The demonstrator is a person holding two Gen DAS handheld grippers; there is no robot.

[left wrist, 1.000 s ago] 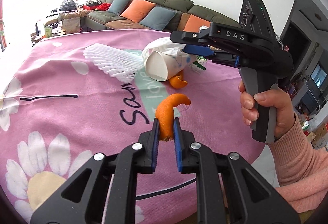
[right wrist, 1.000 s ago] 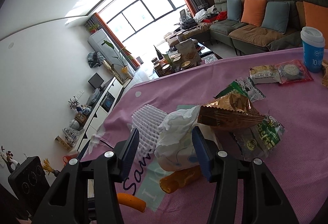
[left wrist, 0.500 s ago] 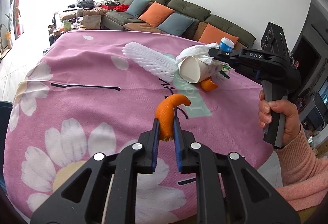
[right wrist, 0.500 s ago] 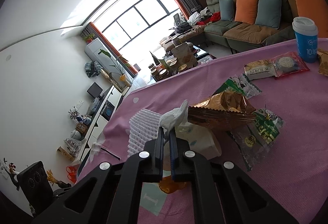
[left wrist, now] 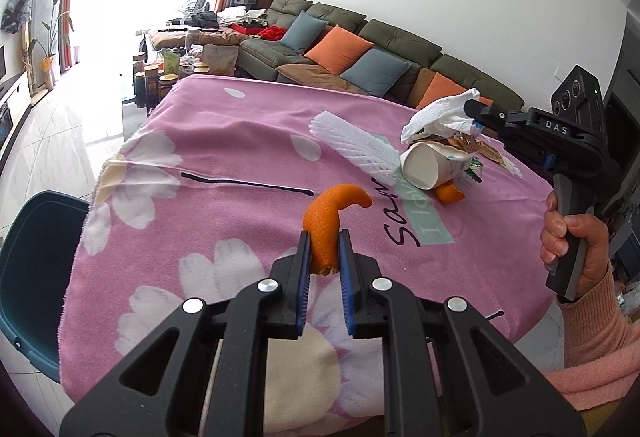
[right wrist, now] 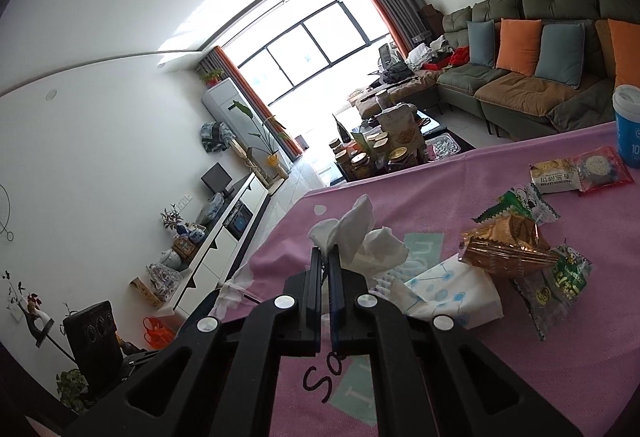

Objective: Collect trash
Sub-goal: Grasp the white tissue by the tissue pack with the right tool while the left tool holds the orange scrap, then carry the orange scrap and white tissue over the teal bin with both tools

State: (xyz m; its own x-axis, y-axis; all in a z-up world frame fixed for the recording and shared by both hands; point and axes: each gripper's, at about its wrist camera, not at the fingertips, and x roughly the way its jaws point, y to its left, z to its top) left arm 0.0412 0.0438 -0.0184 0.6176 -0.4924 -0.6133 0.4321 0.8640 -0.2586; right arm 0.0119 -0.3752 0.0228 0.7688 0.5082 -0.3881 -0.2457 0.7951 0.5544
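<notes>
- A pink tablecloth (left wrist: pixel 224 221) with white daisies and dark script lettering covers the table.
- A dark blue bin (left wrist: pixel 28 277) stands at the table's left edge, low in the left wrist view.
- A green sofa (left wrist: pixel 360 49) with orange and blue cushions runs along the far wall.
- The right gripper (right wrist: pixel 325 257) has its jaws pressed nearly together on a crumpled white tissue (right wrist: pixel 356 241), which it holds lifted above the cloth; in the left wrist view the same tissue (left wrist: pixel 436 113) hangs from its tip over the cup.
- The left gripper (left wrist: pixel 323 257) is closed on a curved strip of orange peel (left wrist: pixel 328 217), held up off the cloth with the free end curling to the right.
- A white foam fruit net (left wrist: pixel 352 145) lies flat on the cloth, just beside the cup.
- A white paper cup (left wrist: pixel 428 165) lies on its side, mouth towards the left gripper.
- A gold foil wrapper (right wrist: pixel 504 245) rests crumpled beyond the cup, with green snack wrappers (right wrist: pixel 520 201) near it.
- A blue lidded cup (right wrist: pixel 628 125) stands upright at the far right edge.
- A second piece of orange peel (left wrist: pixel 450 193) lies on the cloth, touching the cup's lower side.
</notes>
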